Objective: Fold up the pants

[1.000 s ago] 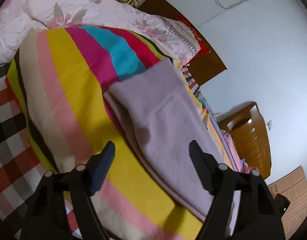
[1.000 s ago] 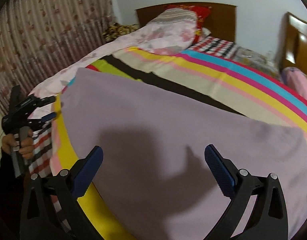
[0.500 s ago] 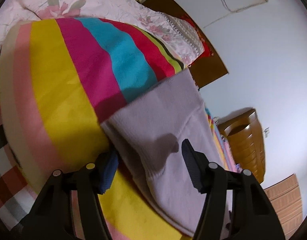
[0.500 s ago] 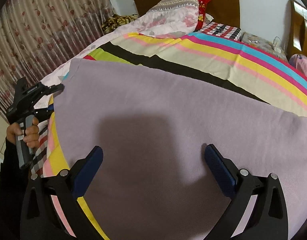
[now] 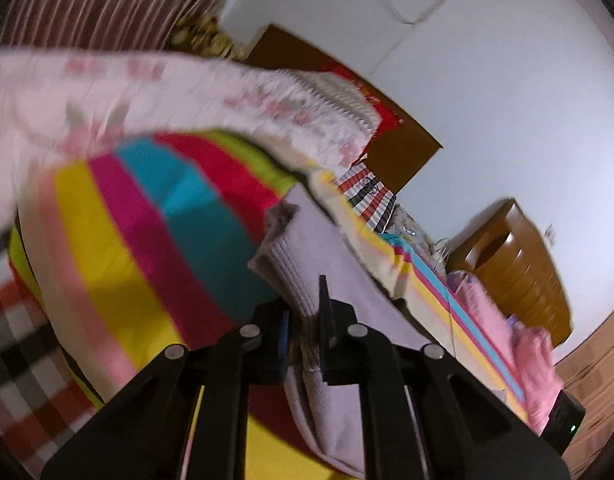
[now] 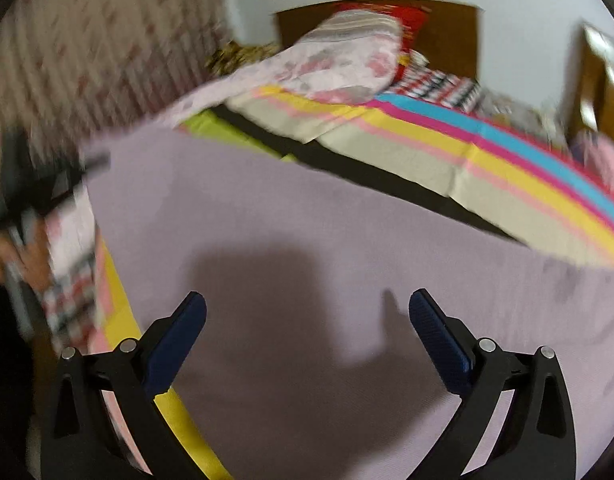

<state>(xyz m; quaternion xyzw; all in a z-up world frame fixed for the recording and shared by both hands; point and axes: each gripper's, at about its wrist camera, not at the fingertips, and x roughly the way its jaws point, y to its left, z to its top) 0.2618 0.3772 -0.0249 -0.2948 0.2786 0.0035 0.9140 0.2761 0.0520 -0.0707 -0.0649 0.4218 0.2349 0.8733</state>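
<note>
Lilac knit pants [image 6: 307, 240] lie spread on a striped bedspread [image 6: 487, 160]. In the left wrist view my left gripper [image 5: 305, 320] is shut on the ribbed end of the pants [image 5: 307, 264], which is lifted off the bedspread [image 5: 147, 220]. In the right wrist view my right gripper [image 6: 307, 320] is open just above the flat middle of the pants and holds nothing. The left gripper also shows blurred at the left edge of that view [image 6: 47, 188], at the pants' far corner.
A pink floral quilt [image 5: 187, 92] and pillows lie by the wooden headboard [image 6: 447, 36]. A wooden cabinet [image 5: 515, 264] stands beside the bed. A curtain [image 6: 87, 60] hangs on the left. A checked sheet [image 5: 19, 340] shows at the bed's edge.
My left gripper has closed on the ribbed end of the pants and lifted it. My right gripper stays open over the pants, pulled back slightly.
</note>
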